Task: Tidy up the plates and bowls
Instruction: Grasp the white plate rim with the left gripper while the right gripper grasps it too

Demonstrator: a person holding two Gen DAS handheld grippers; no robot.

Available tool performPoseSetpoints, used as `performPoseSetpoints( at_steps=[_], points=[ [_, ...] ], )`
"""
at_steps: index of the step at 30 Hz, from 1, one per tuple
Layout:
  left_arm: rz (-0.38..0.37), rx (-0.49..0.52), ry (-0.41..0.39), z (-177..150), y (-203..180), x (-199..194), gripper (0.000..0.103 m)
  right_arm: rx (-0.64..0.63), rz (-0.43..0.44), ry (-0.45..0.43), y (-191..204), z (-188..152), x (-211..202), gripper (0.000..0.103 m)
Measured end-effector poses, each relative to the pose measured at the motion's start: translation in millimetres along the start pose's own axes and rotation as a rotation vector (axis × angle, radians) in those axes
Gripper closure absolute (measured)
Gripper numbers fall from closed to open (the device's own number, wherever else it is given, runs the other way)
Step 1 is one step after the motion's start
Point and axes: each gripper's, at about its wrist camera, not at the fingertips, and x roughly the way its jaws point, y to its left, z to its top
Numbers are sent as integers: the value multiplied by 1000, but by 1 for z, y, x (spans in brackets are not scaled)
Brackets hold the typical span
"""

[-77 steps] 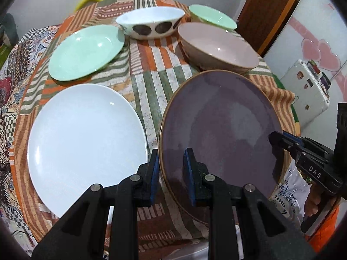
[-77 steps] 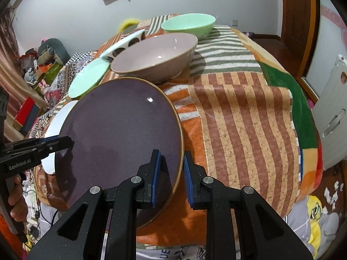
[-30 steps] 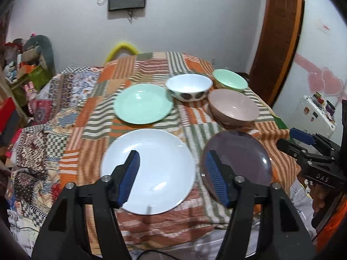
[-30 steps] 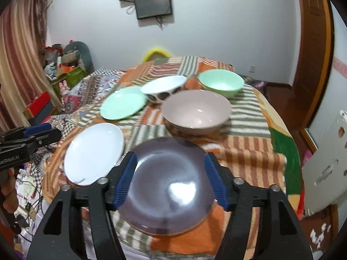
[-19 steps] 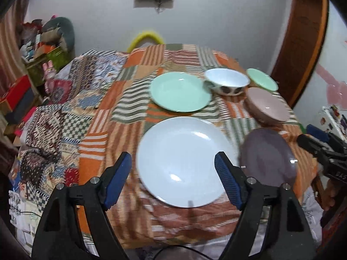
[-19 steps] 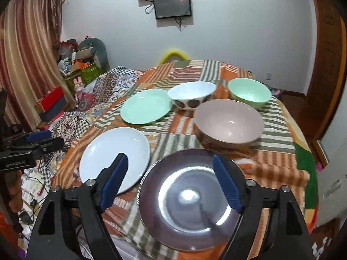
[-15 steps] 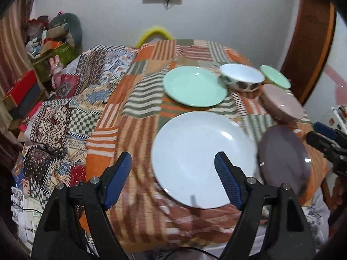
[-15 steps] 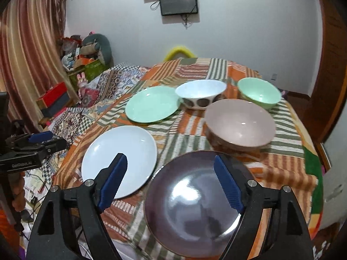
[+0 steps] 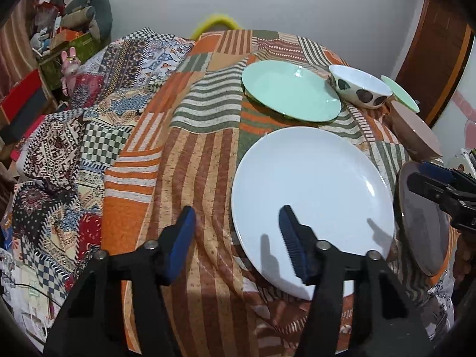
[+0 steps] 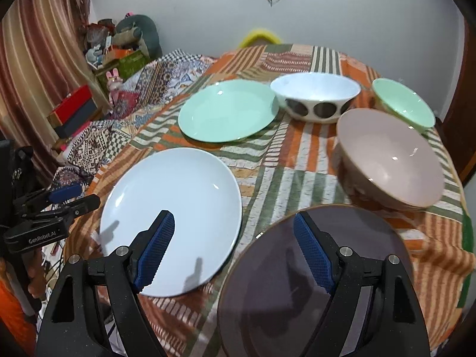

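Left gripper released, jaws just been closing, nothing between them, over the white plate's 8 o'clock rim. Right gripper released, empty, straddling the gap between the white plate and purple plate. Bowls at 1 o'clock.

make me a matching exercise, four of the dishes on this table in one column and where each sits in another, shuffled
Dishes:
1. white plate
2. dark purple plate
3. spotted bowl
4. pink bowl

Places:
A. far side, between the mint plate and the mint bowl
B. near edge, on the right
C. near edge, on the left
D. right side, just behind the dark purple plate

Pairs: 1-C, 2-B, 3-A, 4-D
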Motion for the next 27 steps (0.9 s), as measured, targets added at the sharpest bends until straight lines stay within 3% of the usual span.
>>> performPoseSetpoints(
  at_steps=[6,15,20,27],
  points=[
    [-44,-32,34,-1,9,16,64,7,19,45,0,2,19,25],
    [-111,-41,85,-6,10,29,76,20,24,109,-6,4,39,50],
    [-136,-59,98,-7,10,33,78,25,26,137,-9,5,45,65],
    [-172,-83,114,-7,12,36,80,8,30,159,-6,6,52,69]
  ],
)
